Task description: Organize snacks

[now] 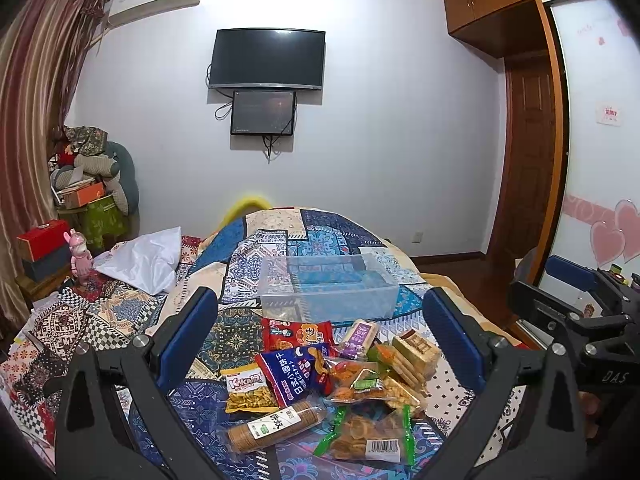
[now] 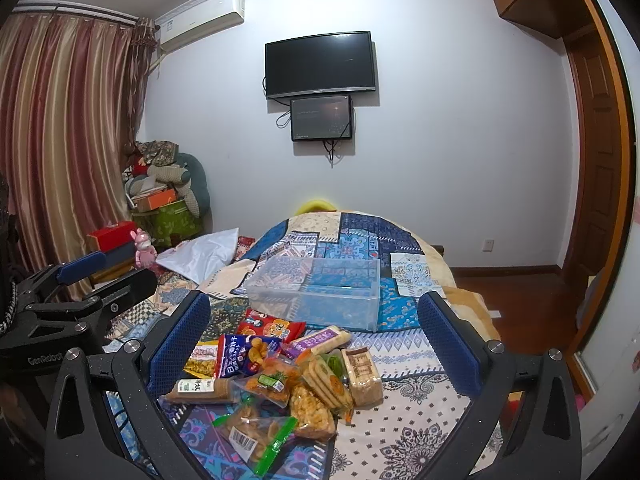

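A pile of snack packets lies on a patterned quilt: a blue bag, a red bag, a yellow Kakari bag, a biscuit roll, a green-edged chip bag and a purple bar. Behind them stands an empty clear plastic box. My left gripper is open and empty above the pile. My right gripper is open and empty too.
The quilt covers a bed. A white pillow lies at left. Boxes and a pink toy crowd the left corner. Wood floor and a wardrobe are at right. The right gripper shows at the left view's right edge.
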A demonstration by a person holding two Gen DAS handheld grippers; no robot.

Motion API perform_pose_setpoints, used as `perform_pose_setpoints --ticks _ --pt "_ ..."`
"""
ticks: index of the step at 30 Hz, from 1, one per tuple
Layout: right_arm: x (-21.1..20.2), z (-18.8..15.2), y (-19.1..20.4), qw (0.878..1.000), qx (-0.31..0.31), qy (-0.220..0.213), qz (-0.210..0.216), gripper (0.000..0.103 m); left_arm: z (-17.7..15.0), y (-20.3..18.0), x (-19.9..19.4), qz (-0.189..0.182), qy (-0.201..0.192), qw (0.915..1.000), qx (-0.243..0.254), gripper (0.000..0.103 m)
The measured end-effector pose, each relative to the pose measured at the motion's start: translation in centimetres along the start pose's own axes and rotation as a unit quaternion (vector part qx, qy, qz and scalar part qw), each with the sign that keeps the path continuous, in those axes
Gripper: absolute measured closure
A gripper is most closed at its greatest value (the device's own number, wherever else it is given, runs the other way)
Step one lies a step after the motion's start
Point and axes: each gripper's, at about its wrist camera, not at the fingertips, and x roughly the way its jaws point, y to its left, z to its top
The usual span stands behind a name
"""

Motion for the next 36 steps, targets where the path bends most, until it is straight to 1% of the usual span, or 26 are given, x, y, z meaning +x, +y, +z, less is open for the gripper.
perform_pose_setpoints --ticks 26,31,34,36 --pt "0.4 -0.3 0.3 1.0 0.003 0.004 0.004 0.0 -0.3 0.1 0.2 0.001 0.001 1.0 -0.001 0.0" --pt "1.3 -0.5 -0.1 1.0 0.006 0.013 0.001 0.0 -0.6 0.5 1.2 -0.002 0.012 0.9999 -0.005 0.0" --pt "2.3 -0.8 -0.6 1.0 0.01 0.027 -0.006 0.0 -1.0 0.7 2.2 -0.006 0.025 0.9997 0.0 0.0" --pt "3.2 -1.2 -1.1 0.999 0.014 0.043 -0.008 0.0 -1.5 0.9 3.1 -0.003 0.037 0.9993 0.007 0.006"
